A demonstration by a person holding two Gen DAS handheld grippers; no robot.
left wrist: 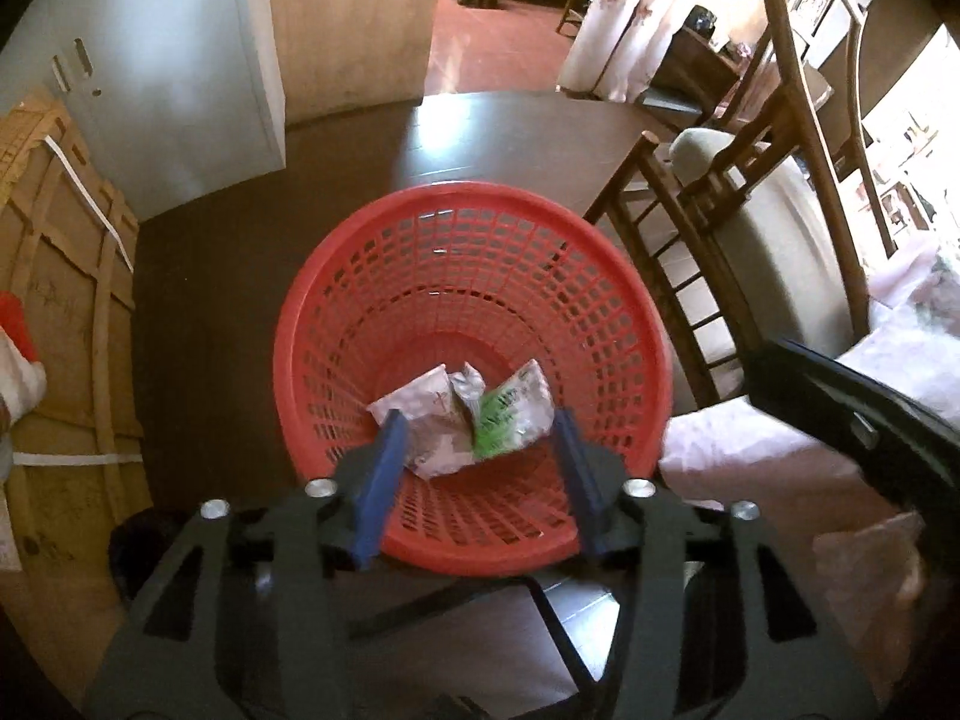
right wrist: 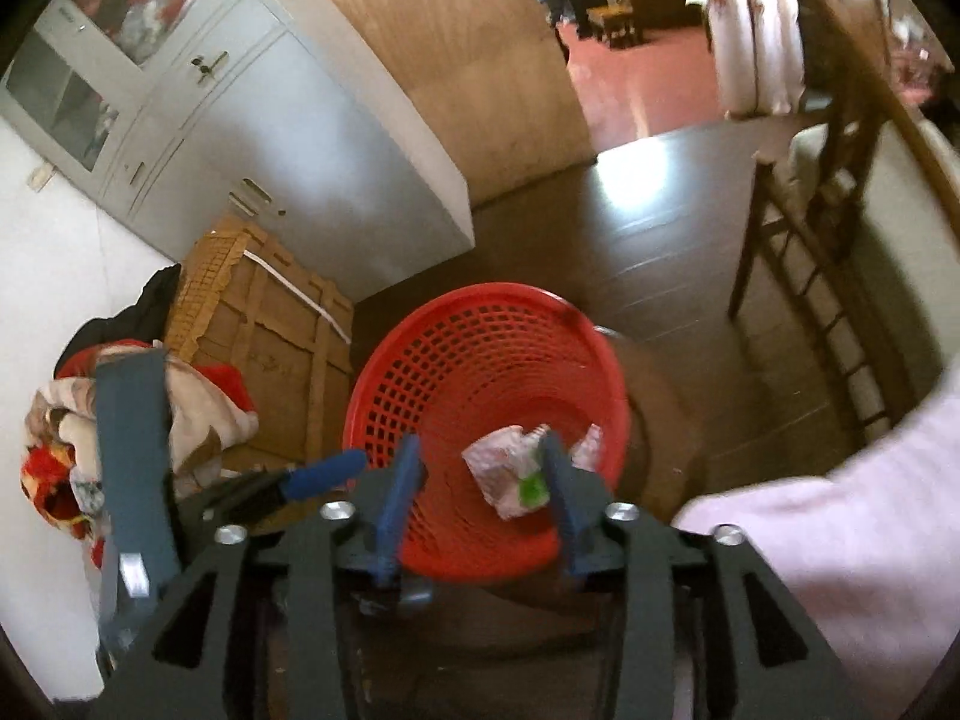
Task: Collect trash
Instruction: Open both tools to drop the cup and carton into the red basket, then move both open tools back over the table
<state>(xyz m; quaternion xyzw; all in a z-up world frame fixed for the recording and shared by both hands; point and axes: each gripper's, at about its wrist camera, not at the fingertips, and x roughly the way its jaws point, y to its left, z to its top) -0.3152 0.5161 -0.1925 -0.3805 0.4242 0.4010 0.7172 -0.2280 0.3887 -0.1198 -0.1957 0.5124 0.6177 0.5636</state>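
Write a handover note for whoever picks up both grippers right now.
Left gripper: open, nothing held, above the red basket.
Right gripper: open, nothing held, also over the basket.
Trash: a white crumpled wrapper and a green-and-white wrapper lie at the basket bottom.
Done: both pieces are in.
Left: no other trash shows in either view; look around the floor before stopping.

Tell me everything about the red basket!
The red basket is round and looks like plastic, with a smooth rim, walls full of little square holes, and a solid bottom. It stands on the dark floor beside a wooden chair and near a cardboard box. Inside it are crumpled wrappers, white and pinkish, one with green print. Both grippers, left and right, hang open above it, and neither touches it, as far as I can see.
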